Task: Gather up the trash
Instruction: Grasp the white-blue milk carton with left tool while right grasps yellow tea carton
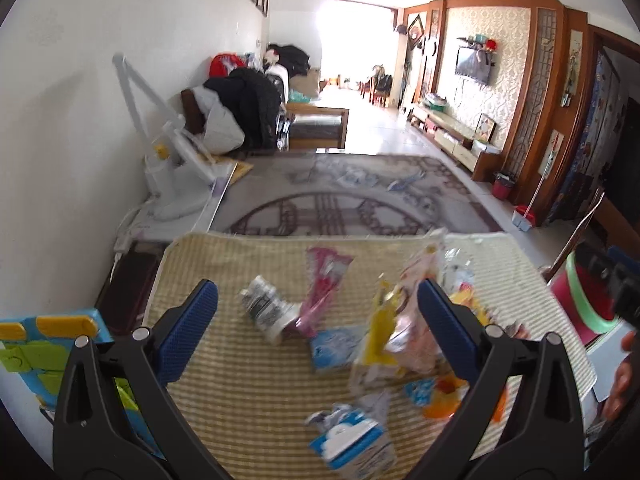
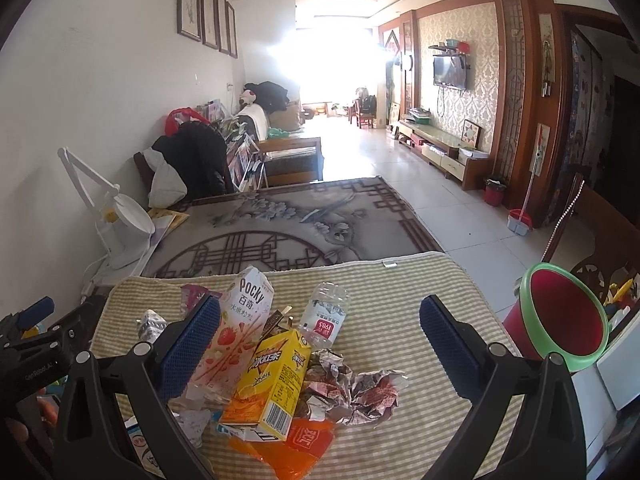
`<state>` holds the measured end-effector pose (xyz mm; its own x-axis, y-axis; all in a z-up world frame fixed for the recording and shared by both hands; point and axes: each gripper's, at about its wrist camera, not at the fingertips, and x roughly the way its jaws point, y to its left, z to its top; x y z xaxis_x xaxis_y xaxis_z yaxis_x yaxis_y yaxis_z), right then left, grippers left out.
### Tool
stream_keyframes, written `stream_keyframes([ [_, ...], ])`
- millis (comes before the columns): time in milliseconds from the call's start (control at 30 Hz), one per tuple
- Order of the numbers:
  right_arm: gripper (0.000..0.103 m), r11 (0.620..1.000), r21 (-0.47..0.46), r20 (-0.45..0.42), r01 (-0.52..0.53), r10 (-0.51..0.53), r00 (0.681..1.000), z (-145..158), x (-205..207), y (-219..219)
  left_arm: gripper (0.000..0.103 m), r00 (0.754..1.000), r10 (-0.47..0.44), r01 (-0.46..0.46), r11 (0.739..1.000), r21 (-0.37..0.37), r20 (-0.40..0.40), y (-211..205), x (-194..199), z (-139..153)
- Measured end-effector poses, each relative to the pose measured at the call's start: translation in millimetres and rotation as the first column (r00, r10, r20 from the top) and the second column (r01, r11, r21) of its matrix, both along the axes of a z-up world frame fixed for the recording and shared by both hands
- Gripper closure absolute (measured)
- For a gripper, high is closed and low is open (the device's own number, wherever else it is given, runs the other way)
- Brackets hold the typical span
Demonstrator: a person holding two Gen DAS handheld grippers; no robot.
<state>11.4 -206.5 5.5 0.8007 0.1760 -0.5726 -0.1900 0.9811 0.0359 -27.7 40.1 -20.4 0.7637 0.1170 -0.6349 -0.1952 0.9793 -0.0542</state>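
Trash lies scattered on a striped yellow mat [image 2: 420,292]. In the right wrist view I see a yellow drink carton [image 2: 270,380], a Pocky box [image 2: 236,332], a clear bottle [image 2: 325,314], crumpled paper [image 2: 360,392] and an orange wrapper [image 2: 304,444]. My right gripper [image 2: 320,344] is open and empty above them. In the left wrist view a crushed can [image 1: 266,308], a pink wrapper [image 1: 322,288], a blue wrapper [image 1: 336,346] and a blue-white carton [image 1: 354,446] show. My left gripper [image 1: 318,312] is open and empty above the mat [image 1: 240,392].
A red bin with a green rim [image 2: 560,320] stands at the mat's right edge; it also shows in the left wrist view [image 1: 584,300]. A white desk lamp [image 2: 116,220] stands at the left by the wall. A grey patterned rug [image 2: 280,220] lies beyond.
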Motion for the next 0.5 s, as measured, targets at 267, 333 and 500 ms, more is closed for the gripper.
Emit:
stream_keyframes([
  [267,0.007,0.996,0.069,-0.124,-0.05,0.059,0.991,-22.3,13.8,3.2,0.005,0.923,-0.232,0.21,0.972,-0.106,-0.308,-14.0,-16.0,-77.7],
  [333,0.007,0.992,0.098,-0.159,-0.074,0.089,0.983,-28.3,17.2,6.3,0.005,0.9,-0.272,0.228,0.96,-0.164,-0.339,-20.9,-16.3,-95.9],
  [500,0.007,0.987,0.115,-0.26,-0.108,0.135,0.956,-51.6,25.6,15.3,0.039,0.88,-0.298,0.183,0.931,-0.316,-0.369,-20.3,-7.2,-126.4],
])
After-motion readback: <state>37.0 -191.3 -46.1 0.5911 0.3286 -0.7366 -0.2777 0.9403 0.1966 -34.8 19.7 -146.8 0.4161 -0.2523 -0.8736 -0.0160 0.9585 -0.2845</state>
